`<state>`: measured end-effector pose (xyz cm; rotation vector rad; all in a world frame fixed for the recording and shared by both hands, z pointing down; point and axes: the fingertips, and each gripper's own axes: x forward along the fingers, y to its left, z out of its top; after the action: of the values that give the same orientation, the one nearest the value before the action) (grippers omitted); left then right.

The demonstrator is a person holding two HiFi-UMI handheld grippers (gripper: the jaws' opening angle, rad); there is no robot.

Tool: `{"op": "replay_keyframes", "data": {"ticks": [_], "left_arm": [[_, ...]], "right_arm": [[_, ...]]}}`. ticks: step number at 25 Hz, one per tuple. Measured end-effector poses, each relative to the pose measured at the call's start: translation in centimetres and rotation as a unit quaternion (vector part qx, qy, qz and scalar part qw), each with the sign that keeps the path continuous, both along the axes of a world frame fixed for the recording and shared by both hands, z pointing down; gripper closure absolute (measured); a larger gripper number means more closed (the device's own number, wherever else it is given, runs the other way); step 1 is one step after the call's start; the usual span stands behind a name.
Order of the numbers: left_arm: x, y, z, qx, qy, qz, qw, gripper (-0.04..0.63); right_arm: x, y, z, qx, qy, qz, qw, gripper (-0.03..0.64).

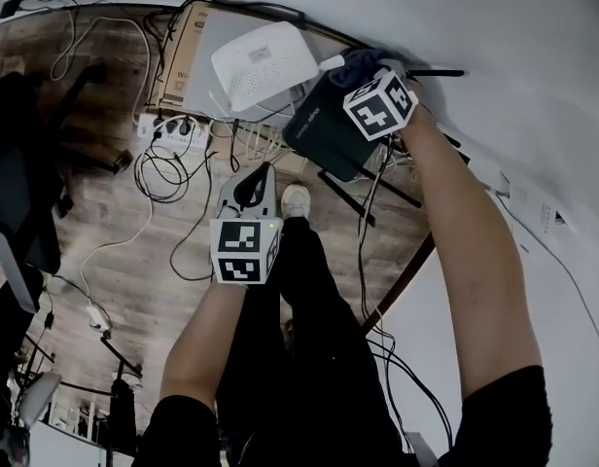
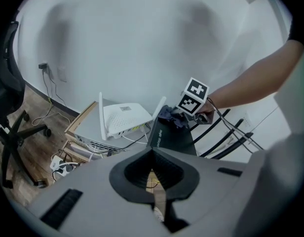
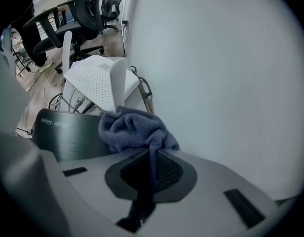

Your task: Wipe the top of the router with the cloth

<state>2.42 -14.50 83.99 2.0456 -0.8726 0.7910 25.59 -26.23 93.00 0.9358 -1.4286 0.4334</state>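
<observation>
The left hand-held gripper (image 1: 253, 187) is held low and near, away from the job. Its jaws are closed and nothing is held in them, so it is out of the way. The right hand-held gripper (image 3: 153, 152) is stretched out toward the wall (image 3: 216, 58), and the cloth (image 3: 134, 127) is pinched tight in its jaws. The cloth seems to be laid on the end of the black router (image 3: 68, 132) next to the wall, so that the top can be rubbed. 2 routers are counted: 1 black router and 1 white router (image 1: 265, 63) just beside it. 1 cloth and 2 hand-held grippers are seen.
</observation>
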Motion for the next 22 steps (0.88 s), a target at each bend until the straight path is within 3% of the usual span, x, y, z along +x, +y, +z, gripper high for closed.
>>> {"op": "replay_keyframes", "data": {"ticks": [3,7,13,18,22], "left_arm": [[-0.4,0.5,0.0,0.004,-0.005,0.001,1.0,0.601],[-0.5,1.2,0.0,0.001,-0.004,-0.012,0.9999,0.601],[0.3,3.0,-0.4,0.001,0.004,-0.011,0.9999,0.601],[0.1,4.3,-0.4,-0.001,0.004,-0.014,0.9999,0.601],[-0.3,5.0,-0.5,-0.001,0.004,-0.018,0.9998,0.601]], "right_arm": [[1.0,1.3,0.1,-0.025,0.019,0.004,1.0,0.612],[2.2,3.3,0.1,-0.097,0.072,-0.008,0.993,0.612],[3.0,6.8,0.0,-0.184,0.147,-0.107,0.966,0.612],[1.8,8.7,-0.2,-0.209,0.119,-0.107,0.965,0.612],[-1.1,11.5,-0.6,-0.261,0.076,-0.146,0.951,0.612]]}}
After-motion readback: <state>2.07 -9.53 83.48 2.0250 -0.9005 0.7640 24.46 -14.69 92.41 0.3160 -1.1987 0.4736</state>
